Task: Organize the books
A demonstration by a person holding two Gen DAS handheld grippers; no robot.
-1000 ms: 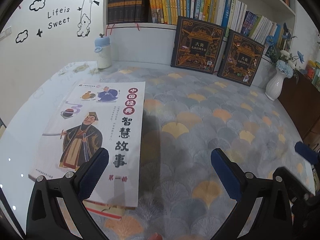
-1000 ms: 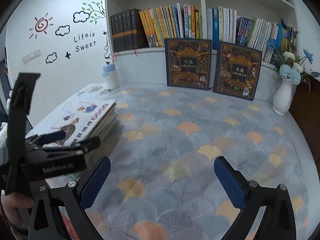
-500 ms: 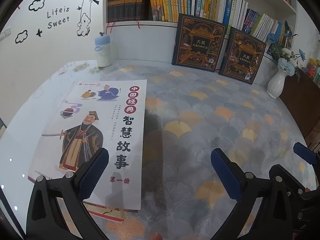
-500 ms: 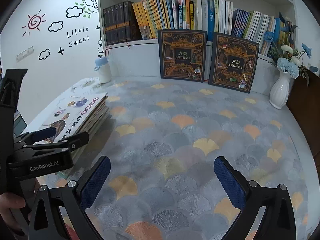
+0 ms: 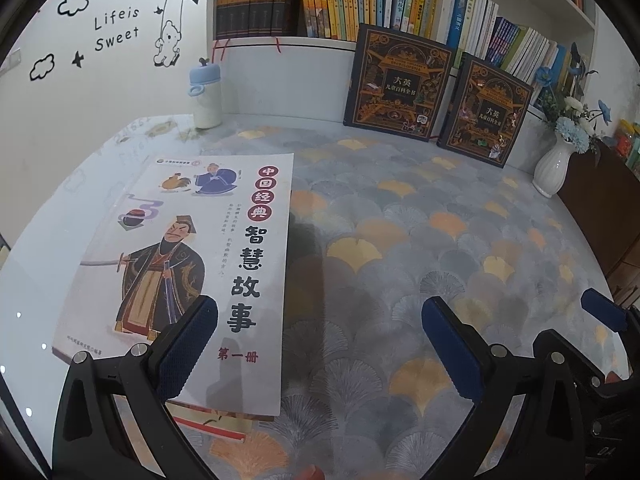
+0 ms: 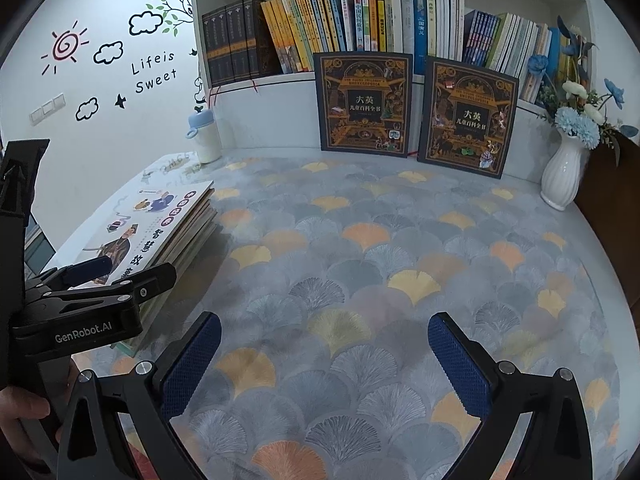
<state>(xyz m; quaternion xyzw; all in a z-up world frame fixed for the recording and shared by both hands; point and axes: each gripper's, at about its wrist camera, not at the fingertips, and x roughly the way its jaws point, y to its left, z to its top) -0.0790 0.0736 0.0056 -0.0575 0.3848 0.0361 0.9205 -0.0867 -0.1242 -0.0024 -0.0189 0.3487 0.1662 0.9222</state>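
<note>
A stack of books (image 5: 188,264) lies flat at the table's left side; its top cover is white, with a robed figure and Chinese characters. The stack's layered edges (image 6: 188,236) show in the right wrist view. My left gripper (image 5: 320,320) is open above the stack's near right corner, its left finger over the cover, holding nothing. In the right wrist view the left gripper (image 6: 100,276) hovers at the stack's near end. My right gripper (image 6: 324,332) is open over bare tablecloth to the right of the stack. Two dark ornate books (image 6: 364,104) (image 6: 466,120) lean upright against the shelf.
A bookshelf (image 6: 320,28) full of upright books runs along the back. A blue-capped bottle (image 5: 206,96) stands at the back left, and a white vase (image 6: 562,172) with flowers at the back right. The fan-patterned tablecloth (image 6: 360,240) covers the table. A hand (image 6: 20,408) holds the left gripper.
Both grippers stay open. The right wrist view has drawn back and tilted up a little, so the stack and left gripper sit lower and farther left. The left view barely shifts.
</note>
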